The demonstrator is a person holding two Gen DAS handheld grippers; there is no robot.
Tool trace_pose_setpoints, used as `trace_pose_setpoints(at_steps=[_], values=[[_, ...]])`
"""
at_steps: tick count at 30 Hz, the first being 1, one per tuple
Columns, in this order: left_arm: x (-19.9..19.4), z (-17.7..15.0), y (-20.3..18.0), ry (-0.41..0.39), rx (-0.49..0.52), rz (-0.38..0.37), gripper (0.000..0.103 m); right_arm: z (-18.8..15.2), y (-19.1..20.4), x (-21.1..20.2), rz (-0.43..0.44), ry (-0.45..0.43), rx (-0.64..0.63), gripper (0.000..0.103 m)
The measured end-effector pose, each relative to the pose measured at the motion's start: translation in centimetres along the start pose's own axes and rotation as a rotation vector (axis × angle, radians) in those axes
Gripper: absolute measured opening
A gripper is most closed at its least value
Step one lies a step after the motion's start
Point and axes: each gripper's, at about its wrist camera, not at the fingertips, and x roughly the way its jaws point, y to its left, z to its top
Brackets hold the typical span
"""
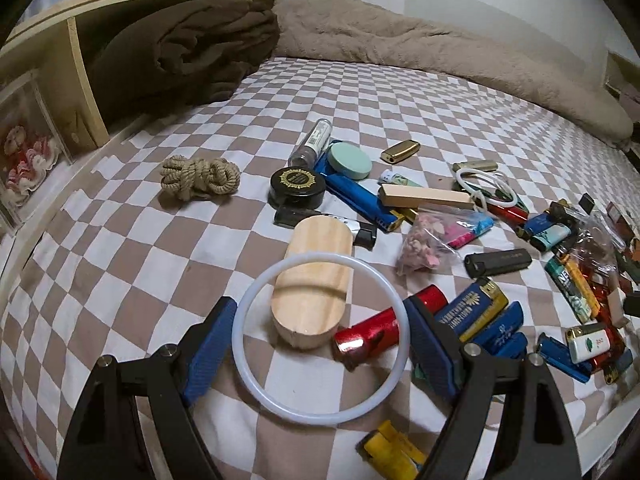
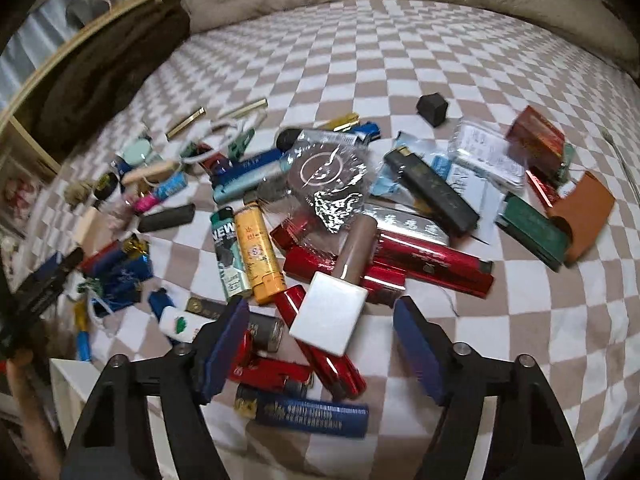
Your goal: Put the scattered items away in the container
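My left gripper (image 1: pixel 320 312) is shut on a white translucent ring (image 1: pixel 256 372), both blue pads (image 1: pixel 212 336) pressing its rim, just above the checkered bedspread. Seen through the ring are a rounded wooden block (image 1: pixel 312 284) and a red lighter (image 1: pixel 372 336). In the right wrist view my right gripper (image 2: pixel 322 308) hangs open over a pile of lighters (image 2: pixel 256 256). A silver square-ended piece (image 2: pixel 328 316) with a brown tube (image 2: pixel 356 248) behind it lies between the pads without touching either. No container is clearly in view.
Many lighters, a rope bundle (image 1: pixel 200 176), a black tin (image 1: pixel 296 186), a mint disc (image 1: pixel 350 160) and a bag of pink bits (image 1: pixel 424 248) litter the bed. A wooden shelf (image 1: pixel 84 80) and brown blanket (image 1: pixel 192 52) stand at left. A white box corner (image 2: pixel 68 384) shows bottom left.
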Motion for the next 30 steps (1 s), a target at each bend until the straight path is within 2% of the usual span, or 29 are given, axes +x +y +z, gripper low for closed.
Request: trace_pose_setpoints(at_steps=[1,3,9,16,21,24,27,29,30], values=[[-0.1,0.0,0.0,-0.003,0.001,-0.003,0.084,0.0,0.2,0.6,-0.015,0.017,-0.018,0.057],[-0.3,-0.1,0.0,-0.007,0.0,-0.009,0.084,0.0,0.3,1.4,-0.041,0.046,-0.034,0.041],[-0.7,-0.3,0.2,-0.016,-0.008,-0.023,0.084,-1.3,-0.3,0.1,-0.054,0.052,-0.085,0.032],[-1.1,-0.4,0.3,-0.025,-0.013,-0.031,0.084,-3.9,-5.0,-3.9,-0.028,0.029,-0.033,0.032],[-1.1,-0.5,0.2,-0.022,-0.009,-0.029,0.084,-6.4,-7.3,-5.6,-0.057,0.063,-0.051,0.032],[-1.1,-0.5,0.1,-0.022,-0.007,-0.029,0.084,-7.8,-8.4,-5.8,-0.113,0.107,-0.093,0.032],[-1.1,-0.6,0.0,-0.02,0.001,-0.026,0.085,-8.3,-9.4,-6.2,-0.186,0.107,-0.132,0.033],[-1.0,-0.7,0.0,-0.019,0.003,-0.025,0.084,-8.2,-10.1,-6.6,-0.256,0.092,-0.132,0.043],[-1.0,-0.7,0.0,-0.018,0.003,-0.026,0.085,-8.1,-10.4,-6.6,-0.287,0.087,-0.138,0.055]])
